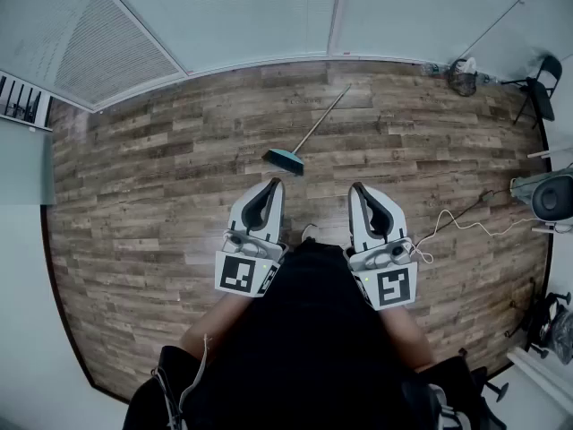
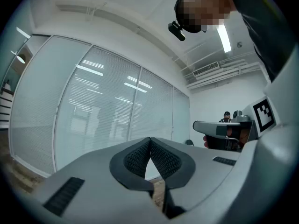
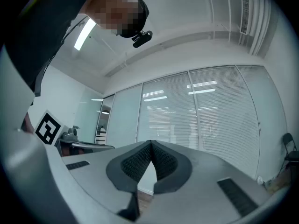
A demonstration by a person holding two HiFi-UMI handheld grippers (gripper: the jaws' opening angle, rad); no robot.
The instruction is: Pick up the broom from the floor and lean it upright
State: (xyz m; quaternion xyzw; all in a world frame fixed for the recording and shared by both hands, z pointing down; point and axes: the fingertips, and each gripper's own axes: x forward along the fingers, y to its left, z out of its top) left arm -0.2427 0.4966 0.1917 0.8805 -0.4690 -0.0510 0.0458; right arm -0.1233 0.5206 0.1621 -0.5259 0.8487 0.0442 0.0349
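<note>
The broom [image 1: 306, 140] lies flat on the wooden floor ahead of me, its teal head [image 1: 284, 159] nearest and its thin handle running up and right toward the glass wall. My left gripper [image 1: 277, 183] and right gripper [image 1: 355, 187] are held side by side in front of my body, both shut with nothing between the jaws. The broom head lies just beyond and between their tips. In the left gripper view the left gripper [image 2: 150, 139] points level at the blinds, and the right gripper [image 3: 150, 143] does the same in its own view; neither shows the broom.
A glass wall with blinds [image 1: 269, 16] runs along the far side. A white cable [image 1: 466, 224] trails across the floor at right, near a round grey device [image 1: 553, 195]. A black chair [image 1: 540, 83] and a small bin [image 1: 463, 77] stand at the far right corner.
</note>
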